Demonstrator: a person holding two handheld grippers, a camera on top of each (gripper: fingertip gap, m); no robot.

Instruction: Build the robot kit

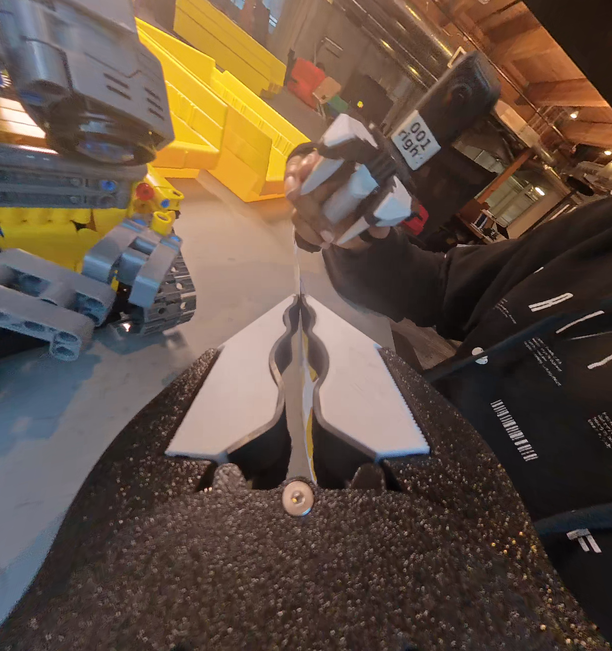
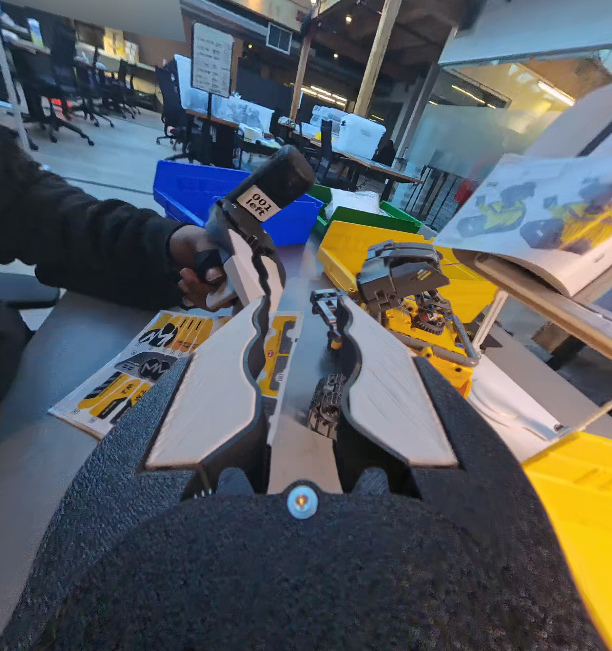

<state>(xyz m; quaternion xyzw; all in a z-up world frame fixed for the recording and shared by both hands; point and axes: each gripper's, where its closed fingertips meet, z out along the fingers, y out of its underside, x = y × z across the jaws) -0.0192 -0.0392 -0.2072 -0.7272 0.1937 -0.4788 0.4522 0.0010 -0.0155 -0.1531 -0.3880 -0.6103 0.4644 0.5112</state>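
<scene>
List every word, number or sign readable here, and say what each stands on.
I won't quote writing; these bear it:
White label on the handle of the right gripper: legible.
White label on the handle of the left gripper: legible.
Sticker sheet, yellow and black: small marks.
Open booklet: blurred.
Standing board: too small.
Black sleeve, white print: too small.

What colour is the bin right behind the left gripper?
Blue bin, clearest in the right wrist view, behind the left gripper.

Sticker sheet (image 2: 128, 366) on table (image 2: 33, 458) left of brick model (image 2: 410, 310), bins (image 2: 198, 190) behind, booklet (image 2: 544, 218) to its right.
</scene>
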